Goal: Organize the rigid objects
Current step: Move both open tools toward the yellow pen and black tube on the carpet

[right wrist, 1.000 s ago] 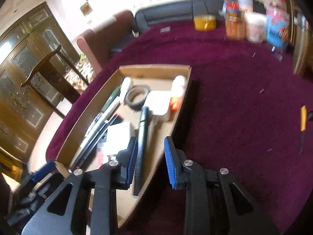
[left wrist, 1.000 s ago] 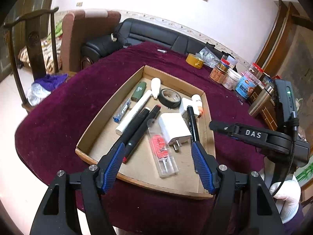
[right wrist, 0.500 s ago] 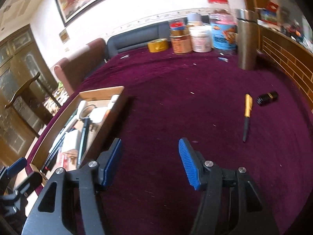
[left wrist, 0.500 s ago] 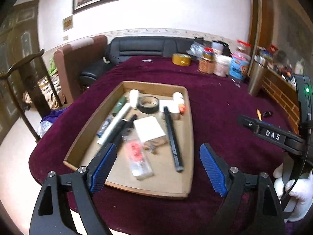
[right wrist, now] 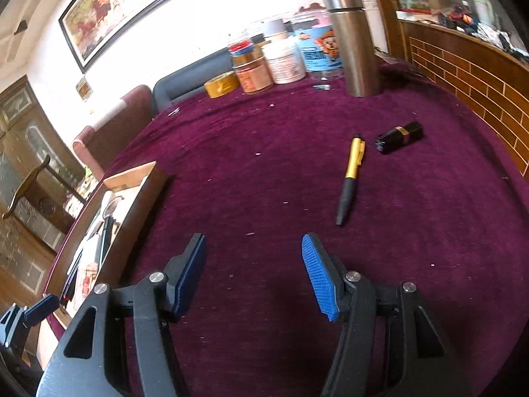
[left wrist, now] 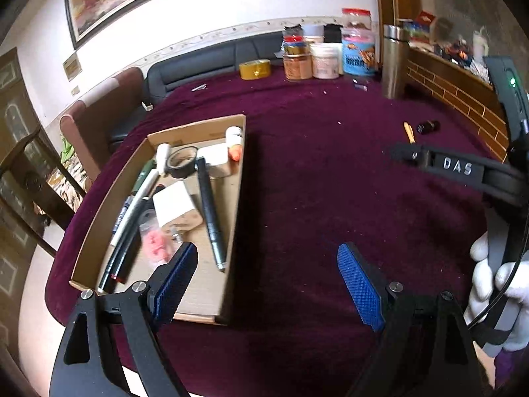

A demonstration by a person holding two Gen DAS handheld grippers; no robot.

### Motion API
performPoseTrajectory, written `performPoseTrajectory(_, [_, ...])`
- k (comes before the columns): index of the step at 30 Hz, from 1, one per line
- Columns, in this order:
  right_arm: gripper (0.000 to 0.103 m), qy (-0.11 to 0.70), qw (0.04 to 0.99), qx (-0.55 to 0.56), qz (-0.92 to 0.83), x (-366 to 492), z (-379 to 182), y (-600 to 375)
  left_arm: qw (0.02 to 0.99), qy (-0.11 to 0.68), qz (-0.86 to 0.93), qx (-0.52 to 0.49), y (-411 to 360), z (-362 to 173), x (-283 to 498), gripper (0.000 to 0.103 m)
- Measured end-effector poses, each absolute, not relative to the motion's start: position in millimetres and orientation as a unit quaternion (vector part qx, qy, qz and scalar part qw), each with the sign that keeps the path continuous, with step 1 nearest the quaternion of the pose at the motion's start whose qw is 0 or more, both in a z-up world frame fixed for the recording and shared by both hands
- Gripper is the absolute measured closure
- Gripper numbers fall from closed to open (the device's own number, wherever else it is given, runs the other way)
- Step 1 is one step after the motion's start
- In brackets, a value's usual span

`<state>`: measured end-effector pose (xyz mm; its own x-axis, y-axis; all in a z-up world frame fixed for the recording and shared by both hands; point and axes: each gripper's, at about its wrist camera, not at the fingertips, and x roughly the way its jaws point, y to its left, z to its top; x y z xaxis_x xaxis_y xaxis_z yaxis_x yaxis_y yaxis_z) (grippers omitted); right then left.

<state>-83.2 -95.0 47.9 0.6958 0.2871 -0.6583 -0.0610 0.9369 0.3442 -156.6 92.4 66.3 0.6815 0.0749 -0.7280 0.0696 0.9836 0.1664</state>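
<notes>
- Both tongs are empty and spread wide: left tongs (left wrist: 264, 284) hang over the cloth with one pad above the tray's near corner; right tongs (right wrist: 254, 274) hang over bare cloth, facing the loose items.
- I hold the right jaws wide so they can straddle a thin barrel lying flat.
- Tray (left wrist: 239, 178) sits at the table's left side. It already holds a black pen (left wrist: 210, 208), a white charger (left wrist: 173, 203), a tape roll (left wrist: 182, 162) and several markers, mostly laid lengthwise, so long items share one direction and pack flat.
- Two items remain outside, well apart from the tray: a yellow pen (right wrist: 350, 178) and a black tube (right wrist: 398, 137), near each other on the cloth (right wrist: 264, 165).
- Judgement: the yellow pen is the next target, being nearer the right tongs. Its tip points roughly toward me, so a crosswise grip on the barrel suits it.
- Risk: the tube is round and may roll if nudged.
- Jars and a steel flask (right wrist: 355, 43) stand at the far edge, clear of the work.
</notes>
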Motion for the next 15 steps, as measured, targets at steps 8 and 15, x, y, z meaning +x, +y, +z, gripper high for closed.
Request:
performPoseTrajectory(8, [0.045,0.385,0.9,0.179,0.096,-78,41,-116,0.904,0.414,0.001,0.11,75,58,-152,0.02])
performPoseTrajectory(15, [0.045,0.372,0.904,0.187,0.1,-78,52,-132,0.896,0.431,-0.021,0.105,67,54,-138,0.02])
